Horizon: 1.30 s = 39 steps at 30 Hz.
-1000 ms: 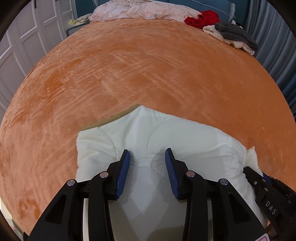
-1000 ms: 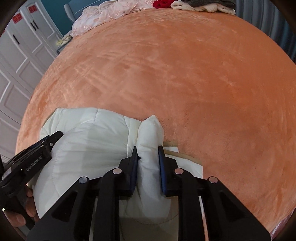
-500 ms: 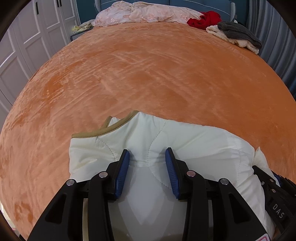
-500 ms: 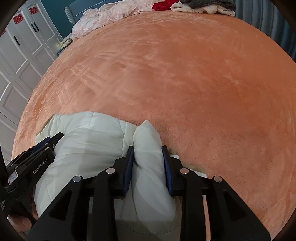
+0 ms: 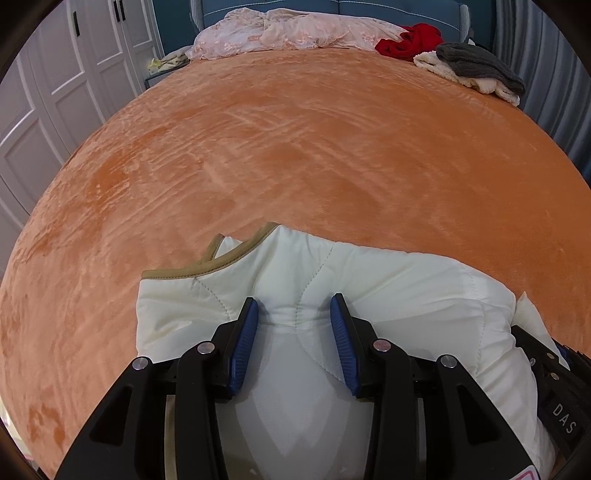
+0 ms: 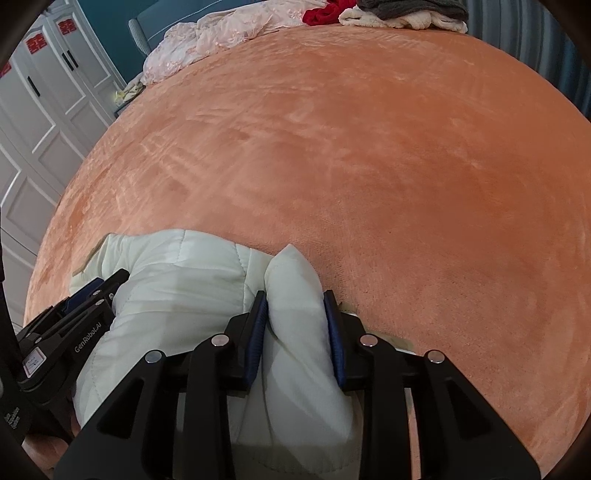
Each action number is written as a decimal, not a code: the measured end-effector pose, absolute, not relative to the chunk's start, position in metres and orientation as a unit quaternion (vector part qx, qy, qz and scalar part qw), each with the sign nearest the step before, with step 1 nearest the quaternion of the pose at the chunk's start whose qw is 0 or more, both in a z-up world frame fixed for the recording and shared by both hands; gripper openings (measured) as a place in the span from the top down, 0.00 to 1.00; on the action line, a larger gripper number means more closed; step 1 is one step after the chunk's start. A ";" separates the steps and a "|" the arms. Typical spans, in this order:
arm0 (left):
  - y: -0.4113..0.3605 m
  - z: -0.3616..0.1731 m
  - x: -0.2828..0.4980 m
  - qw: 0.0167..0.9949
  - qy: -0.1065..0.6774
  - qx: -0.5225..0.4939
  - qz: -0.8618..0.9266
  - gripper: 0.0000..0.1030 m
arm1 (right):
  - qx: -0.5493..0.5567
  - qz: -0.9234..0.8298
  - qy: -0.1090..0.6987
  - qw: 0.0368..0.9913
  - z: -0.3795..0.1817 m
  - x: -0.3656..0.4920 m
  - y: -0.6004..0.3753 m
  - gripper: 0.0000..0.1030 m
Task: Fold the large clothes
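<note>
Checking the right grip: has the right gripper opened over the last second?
Yes. The right gripper has widened around the white jacket fold, though its pads still touch it.

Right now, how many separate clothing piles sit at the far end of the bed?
3: a pink lace heap at the headboard, a red garment beside it, and a grey-and-cream stack at the far right corner. More may be hidden underneath.

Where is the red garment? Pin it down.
The red garment lies at the bed's far end, upper right in the left wrist view, between the pink bedding and the grey-and-cream clothes pile.
</note>
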<state>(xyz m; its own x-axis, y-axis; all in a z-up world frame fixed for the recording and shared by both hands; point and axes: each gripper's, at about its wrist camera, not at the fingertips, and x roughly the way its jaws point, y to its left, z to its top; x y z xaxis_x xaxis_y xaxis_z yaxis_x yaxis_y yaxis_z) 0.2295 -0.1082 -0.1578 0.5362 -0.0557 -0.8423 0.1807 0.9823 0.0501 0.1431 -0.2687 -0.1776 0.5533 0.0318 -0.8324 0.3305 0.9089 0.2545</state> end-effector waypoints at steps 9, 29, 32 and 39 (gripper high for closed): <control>-0.067 -0.119 0.205 0.865 0.497 0.003 -0.063 0.37 | 0.240 -0.096 0.442 0.859 -0.125 0.082 -0.289 0.42; 0.000 -0.085 0.099 0.818 0.570 -0.053 -0.056 0.26 | 0.367 -0.026 0.486 0.792 -0.150 -0.007 -0.286 0.30; 0.000 -0.089 0.098 0.812 0.576 -0.062 -0.063 0.26 | 0.368 -0.024 0.486 0.793 -0.149 -0.006 -0.287 0.30; 0.001 -0.095 0.098 0.806 0.582 -0.079 -0.070 0.26 | 0.364 -0.017 0.474 0.802 -0.141 -0.010 -0.282 0.30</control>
<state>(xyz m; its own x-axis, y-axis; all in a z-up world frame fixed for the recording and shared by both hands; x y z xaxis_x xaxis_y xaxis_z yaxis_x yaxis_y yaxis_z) 0.0983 0.0014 -0.0946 0.3127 -0.2043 -0.9276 0.0205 0.9778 -0.2085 -0.0102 -0.2823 -0.1411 0.5497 0.3170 -0.7729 0.3727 0.7350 0.5665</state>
